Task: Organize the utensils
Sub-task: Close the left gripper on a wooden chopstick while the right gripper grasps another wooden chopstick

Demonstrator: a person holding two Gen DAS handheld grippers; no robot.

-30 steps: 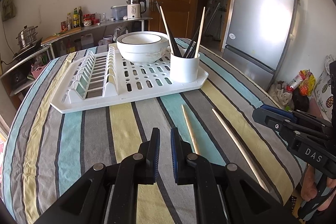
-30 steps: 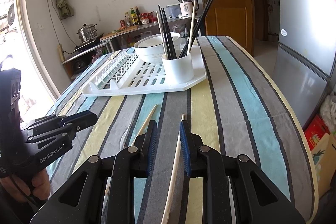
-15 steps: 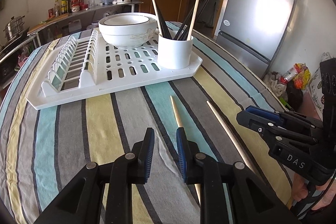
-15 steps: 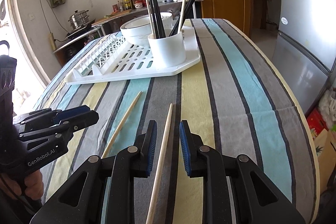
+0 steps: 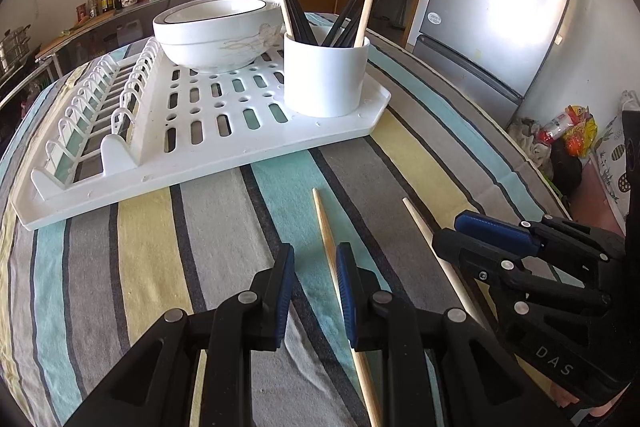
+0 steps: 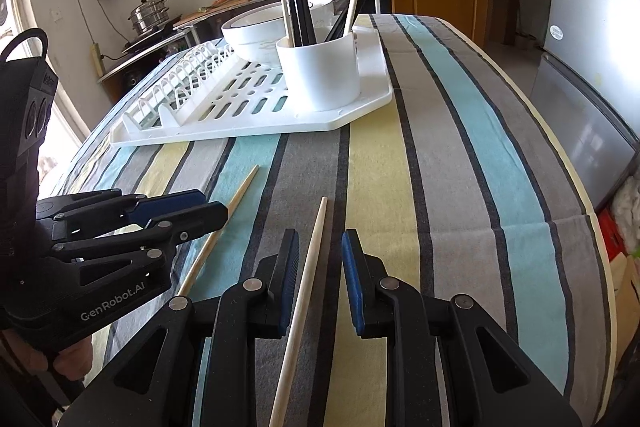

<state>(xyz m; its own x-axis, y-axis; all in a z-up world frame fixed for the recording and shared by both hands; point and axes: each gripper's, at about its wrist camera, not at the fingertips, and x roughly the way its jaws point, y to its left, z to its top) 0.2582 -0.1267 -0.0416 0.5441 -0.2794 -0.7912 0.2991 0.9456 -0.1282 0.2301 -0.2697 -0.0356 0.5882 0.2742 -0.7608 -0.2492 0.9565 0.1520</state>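
Both claws advanced: left claw (image 5: 313,263) and right claw (image 6: 320,253) each open, straddling own chopstick (image 5: 326,227) (image 6: 310,259).

I have brought both tongs forward and lower toward the drying rack (image 5: 208,147). My left gripper (image 5: 314,267) now has the left chopstick (image 5: 326,227) between its parted fingers, and my right gripper (image 6: 320,259) straddles the right chopstick (image 6: 308,267), its gap wider than before.
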